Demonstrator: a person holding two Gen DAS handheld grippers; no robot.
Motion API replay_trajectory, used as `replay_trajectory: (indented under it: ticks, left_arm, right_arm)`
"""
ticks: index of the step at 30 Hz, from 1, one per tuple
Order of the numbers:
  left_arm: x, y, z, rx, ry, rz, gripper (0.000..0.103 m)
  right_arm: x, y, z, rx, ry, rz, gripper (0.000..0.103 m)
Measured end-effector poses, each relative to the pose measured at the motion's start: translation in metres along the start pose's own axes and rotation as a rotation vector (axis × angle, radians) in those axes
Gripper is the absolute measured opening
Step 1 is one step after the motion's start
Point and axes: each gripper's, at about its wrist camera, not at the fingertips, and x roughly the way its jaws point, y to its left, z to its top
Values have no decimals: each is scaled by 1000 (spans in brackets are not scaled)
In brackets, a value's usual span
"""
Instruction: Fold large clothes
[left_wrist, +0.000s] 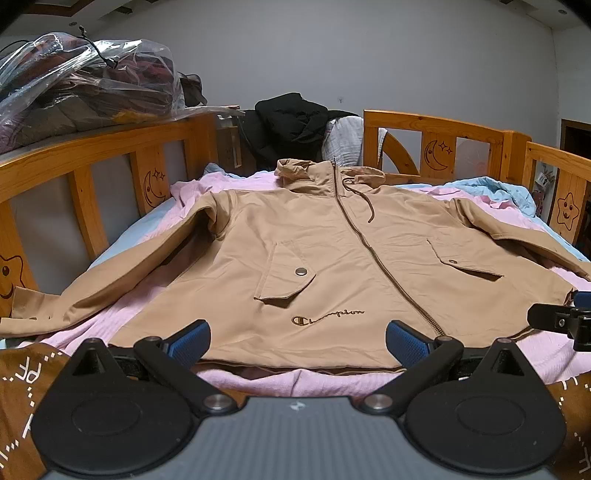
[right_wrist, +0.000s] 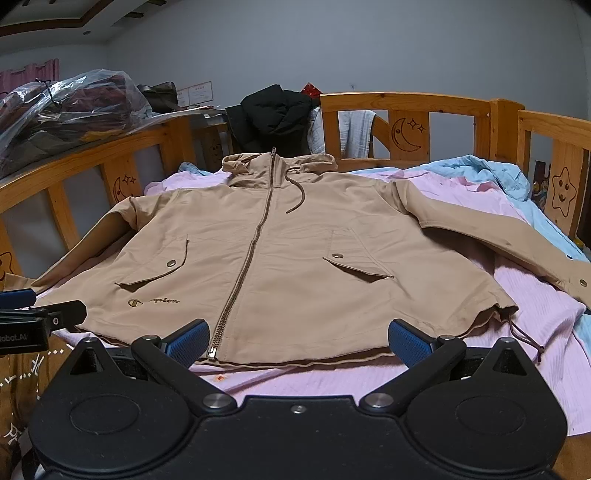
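A tan zip-up hooded jacket (left_wrist: 332, 251) lies flat and face up on the bed, zipped shut, sleeves spread to both sides, hood at the far end. It also shows in the right wrist view (right_wrist: 295, 258). My left gripper (left_wrist: 297, 341) is open and empty, just above the jacket's near hem, left of the zipper end. My right gripper (right_wrist: 298, 341) is open and empty at the hem, right of the zipper end. Each gripper shows at the edge of the other's view: the right one (left_wrist: 565, 321) and the left one (right_wrist: 33, 317).
A pink sheet (right_wrist: 535, 332) and a light blue blanket (right_wrist: 491, 173) lie under the jacket. Wooden bed rails (left_wrist: 436, 125) with moon and star carvings surround the bed. A black garment (left_wrist: 295, 118) hangs at the far end. Bagged clothes (left_wrist: 81, 85) sit at the back left.
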Motion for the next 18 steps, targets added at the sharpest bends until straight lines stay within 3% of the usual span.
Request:
replay_trajectory:
  ticks: [18]
  left_arm:
    - [-1, 1, 1, 0, -2, 1, 103]
  right_arm:
    - [1, -1, 0, 1, 2, 2, 103]
